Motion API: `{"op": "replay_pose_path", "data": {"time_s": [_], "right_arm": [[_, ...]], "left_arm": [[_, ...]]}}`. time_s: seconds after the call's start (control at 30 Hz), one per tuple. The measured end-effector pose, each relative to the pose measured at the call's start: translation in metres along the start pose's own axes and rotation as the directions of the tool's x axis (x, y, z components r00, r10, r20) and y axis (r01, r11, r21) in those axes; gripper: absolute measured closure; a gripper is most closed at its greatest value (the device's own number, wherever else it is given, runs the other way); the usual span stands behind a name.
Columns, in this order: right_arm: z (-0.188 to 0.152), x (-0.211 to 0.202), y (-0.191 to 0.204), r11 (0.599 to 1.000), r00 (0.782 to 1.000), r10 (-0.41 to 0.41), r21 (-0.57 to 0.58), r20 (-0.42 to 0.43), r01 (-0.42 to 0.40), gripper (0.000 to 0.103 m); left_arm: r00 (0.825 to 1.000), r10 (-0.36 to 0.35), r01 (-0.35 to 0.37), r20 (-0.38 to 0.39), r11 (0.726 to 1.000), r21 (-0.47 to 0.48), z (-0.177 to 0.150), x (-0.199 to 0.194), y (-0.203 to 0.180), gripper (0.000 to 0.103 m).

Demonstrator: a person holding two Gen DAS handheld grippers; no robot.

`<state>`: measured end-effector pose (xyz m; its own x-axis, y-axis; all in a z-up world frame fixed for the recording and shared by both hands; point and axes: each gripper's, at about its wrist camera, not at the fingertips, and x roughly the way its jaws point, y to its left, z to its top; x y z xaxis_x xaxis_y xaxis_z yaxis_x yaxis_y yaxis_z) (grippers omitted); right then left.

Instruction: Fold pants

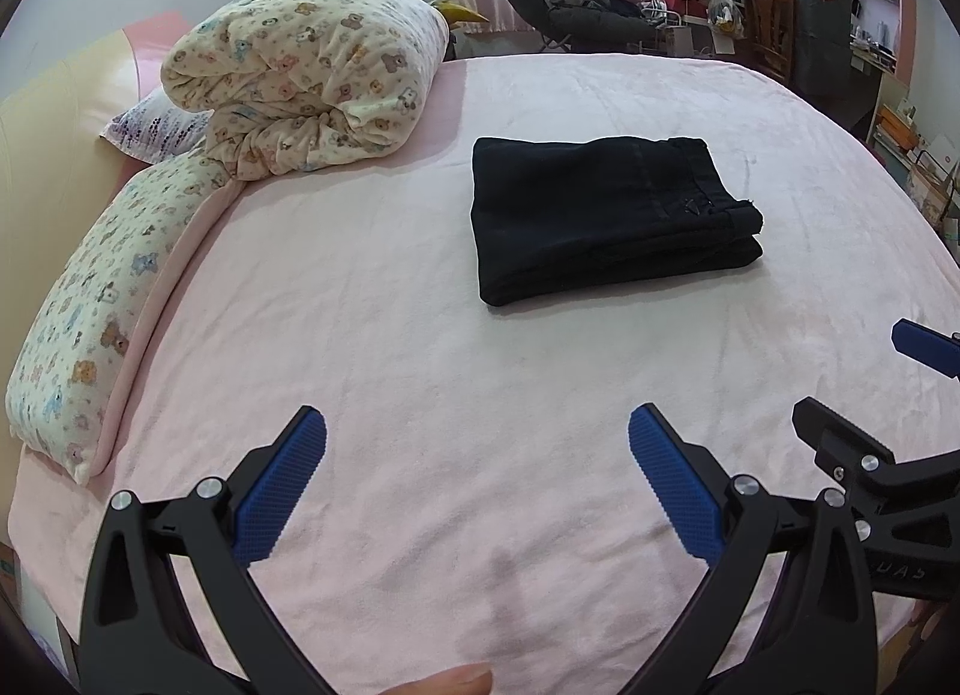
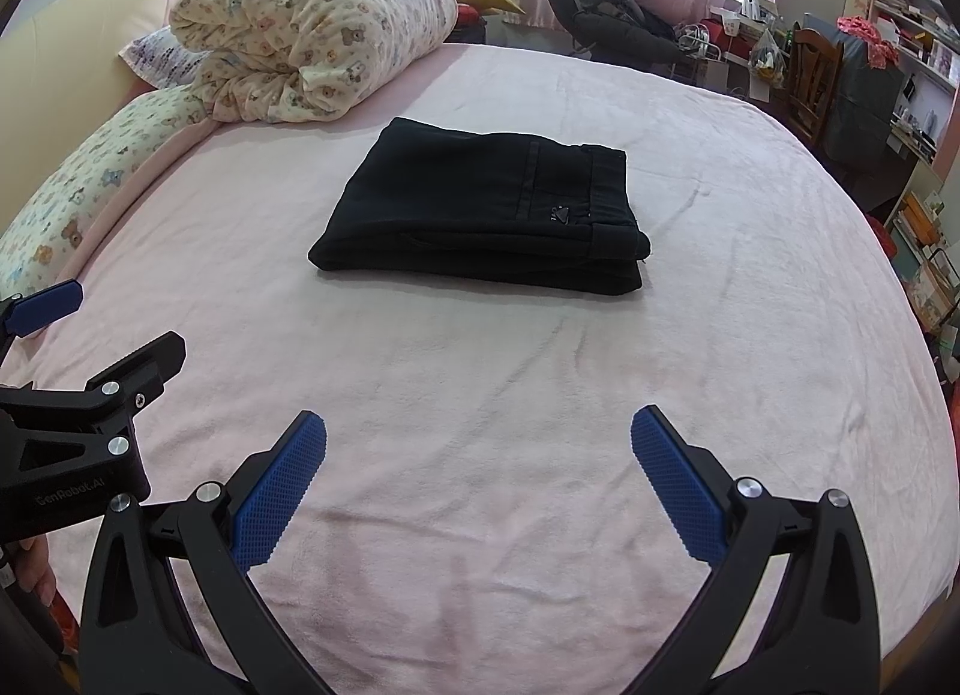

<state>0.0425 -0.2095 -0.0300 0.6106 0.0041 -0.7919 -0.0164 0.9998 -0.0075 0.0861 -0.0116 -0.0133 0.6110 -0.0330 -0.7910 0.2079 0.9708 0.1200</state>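
Pink bedspread [image 1: 420,371] is filling both views, lightly creased, with a rolled bear-print quilt [image 1: 306,71] lying beyond the jaws to the left and a cluttered desk and chair sitting far off to the right; you are holding the left gripper [image 1: 477,479] with jaws spread wide and gripping nothing; the right gripper [image 2: 478,479] is likewise standing wide apart and empty, just beside its partner. Black pants [image 2: 486,209] are lying straight ahead of both sets of jaws, well apart from the fingertips, already stacked in a compact rectangle with the waistband sitting on top toward the right; judging from this, the folding is looking complete or nearly so. If you are finishing, you are keeping both tools clear of the stack; if you are tidying, you are coming in low from the near edge, pinching only the slightly overhanging right corner, and squaring the layers without dragging the bedspread.
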Motion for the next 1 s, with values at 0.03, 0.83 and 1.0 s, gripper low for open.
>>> {"op": "replay_pose_path", "data": {"time_s": [0.03,0.83,1.0], "right_arm": [[0.0,0.0,0.0,1.0,1.0,0.0,0.001,0.001,0.0,0.001],[0.006,-0.003,-0.009,1.0,1.0,-0.008,0.003,0.007,0.008,0.001],[0.007,-0.002,-0.009,1.0,1.0,-0.008,0.001,0.006,0.008,0.001]], "left_arm": [[1.0,0.0,0.0,0.0,1.0,0.002,0.0,0.0,0.0,0.002],[1.0,0.0,0.0,-0.003,1.0,0.003,-0.001,0.001,-0.001,0.002],[1.0,0.0,0.0,-0.003,1.0,0.003,0.0,0.002,-0.001,0.002]]}}
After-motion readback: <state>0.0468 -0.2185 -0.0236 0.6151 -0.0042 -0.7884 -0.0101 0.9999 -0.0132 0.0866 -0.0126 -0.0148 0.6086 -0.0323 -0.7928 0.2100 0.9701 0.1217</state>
